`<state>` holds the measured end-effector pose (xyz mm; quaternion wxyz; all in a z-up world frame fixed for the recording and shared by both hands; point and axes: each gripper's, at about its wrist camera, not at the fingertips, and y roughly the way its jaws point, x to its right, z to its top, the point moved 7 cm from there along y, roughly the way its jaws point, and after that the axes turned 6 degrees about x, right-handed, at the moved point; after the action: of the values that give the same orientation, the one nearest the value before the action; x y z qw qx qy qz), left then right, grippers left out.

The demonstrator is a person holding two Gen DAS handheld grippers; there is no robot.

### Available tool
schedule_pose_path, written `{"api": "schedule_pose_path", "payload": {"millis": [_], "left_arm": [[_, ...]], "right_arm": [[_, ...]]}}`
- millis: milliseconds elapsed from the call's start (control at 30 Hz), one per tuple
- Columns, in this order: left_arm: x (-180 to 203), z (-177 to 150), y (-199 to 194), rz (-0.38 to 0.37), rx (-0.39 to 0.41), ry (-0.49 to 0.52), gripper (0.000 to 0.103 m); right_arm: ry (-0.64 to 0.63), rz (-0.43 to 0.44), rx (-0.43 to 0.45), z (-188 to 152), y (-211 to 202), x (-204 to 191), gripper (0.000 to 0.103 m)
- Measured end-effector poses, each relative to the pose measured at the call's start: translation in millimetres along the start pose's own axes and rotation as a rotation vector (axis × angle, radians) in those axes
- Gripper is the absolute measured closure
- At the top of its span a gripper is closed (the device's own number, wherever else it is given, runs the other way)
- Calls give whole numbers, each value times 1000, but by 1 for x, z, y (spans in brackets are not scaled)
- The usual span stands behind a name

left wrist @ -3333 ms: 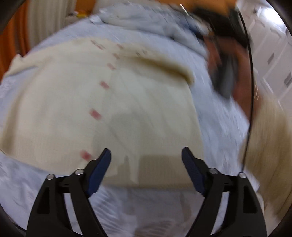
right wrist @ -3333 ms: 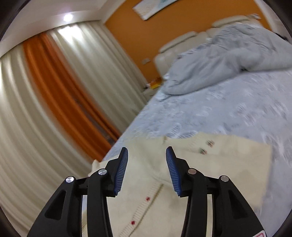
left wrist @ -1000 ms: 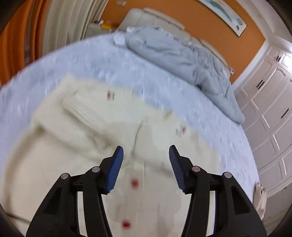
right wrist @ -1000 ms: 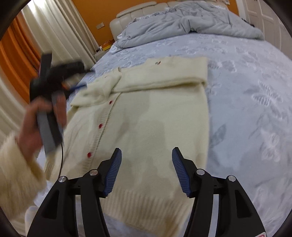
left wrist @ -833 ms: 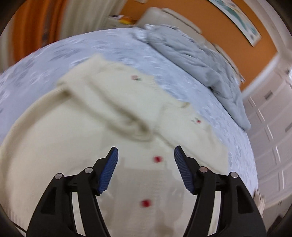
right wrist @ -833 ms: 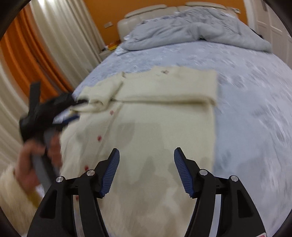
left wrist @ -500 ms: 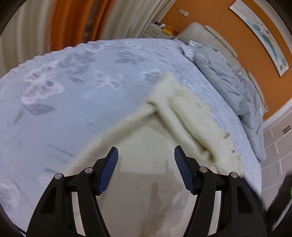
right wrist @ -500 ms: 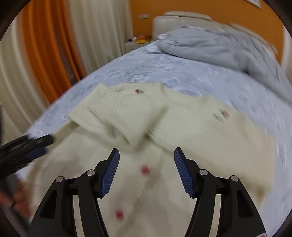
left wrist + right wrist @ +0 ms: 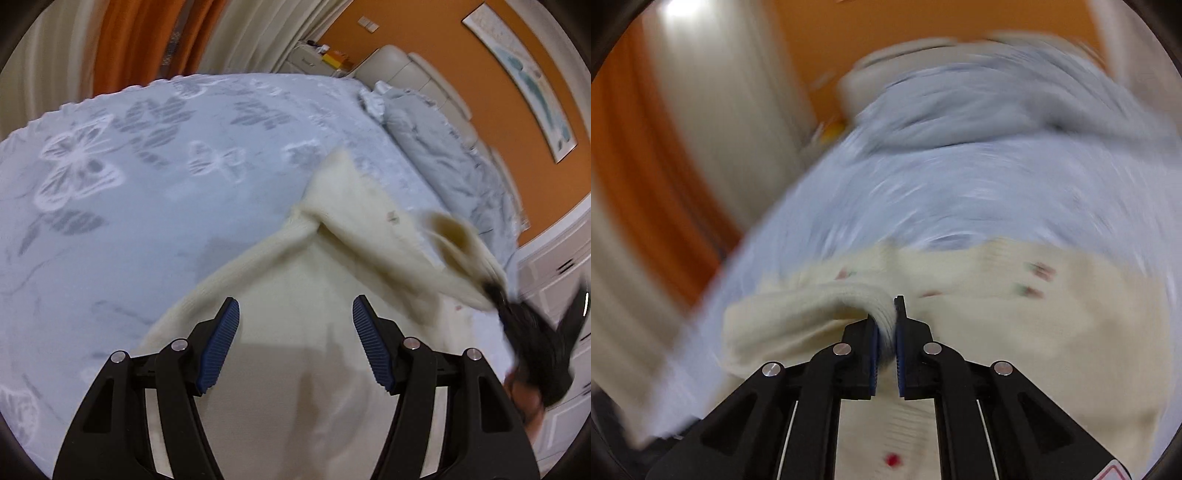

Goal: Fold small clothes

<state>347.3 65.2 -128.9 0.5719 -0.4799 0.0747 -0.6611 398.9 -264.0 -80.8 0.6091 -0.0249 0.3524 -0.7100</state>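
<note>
Blue butterfly bedspread (image 9: 155,177), orange wall (image 9: 436,48), curtains (image 9: 125,44).

Bedspread (image 9: 155,192), duvet (image 9: 436,147), curtains (image 9: 140,40)

Nearly all of the right wrist view was smeared by motion: the grey duvet (image 9: 979,107), the curtains (image 9: 701,122) and the bedspread (image 9: 923,192) were streaks, and the marks on the cream cardigan (image 9: 1015,332) could not be made out as buttons or embroidery. The cuff of the sleeve (image 9: 827,299) was hidden between the pads of the right gripper (image 9: 885,345). In the left wrist view that gripper (image 9: 532,332) was a dark blur at the right edge, and the hand under it was cut off. The cardigan's (image 9: 295,369) lower part ran behind the left gripper (image 9: 293,347) and out of frame.
</note>
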Motion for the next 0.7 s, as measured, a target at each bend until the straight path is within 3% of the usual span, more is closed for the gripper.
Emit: {"api": "schedule_pose_path", "payload": {"millis": [67,167,267,333,367,400,500,533,567,600,667,700], "left_arm": [[16,3,9,-37,-18,-14,36],[40,-3,35,-74,-89,-56,35],[58,-10,60,-80,-139,-98,35],[65,-14,72,-89,-155,-150,35],[65,-15,79,-72,-164,-169,35],[61,-16,89,-29,-170,-195,35],[46,-8,103,29,-146,-271,48],[43,-5,105,39,-132,-276,58],[40,-2,108,54,-122,-279,71],[39,1,110,64,-116,-274,77],[40,9,112,68,-87,-252,92],[44,18,108,47,-55,-234,94]], "right_arm": [[129,-66,-27,-7,-9,64,89],[141,-140,-216,-40,10,113,88],[210,-73,-176,-37,-7,131,77],[184,-94,-161,-29,-11,137,65],[175,-115,-157,-28,-12,139,57],[175,-149,-155,-25,-10,147,55],[253,-185,-154,-22,-4,173,57],[274,-178,-157,-23,0,180,60],[273,-166,-163,-24,4,182,71],[262,-160,-162,-25,5,175,93],[258,-103,-117,-14,3,159,93],[241,-57,-50,0,-9,147,93]]}}
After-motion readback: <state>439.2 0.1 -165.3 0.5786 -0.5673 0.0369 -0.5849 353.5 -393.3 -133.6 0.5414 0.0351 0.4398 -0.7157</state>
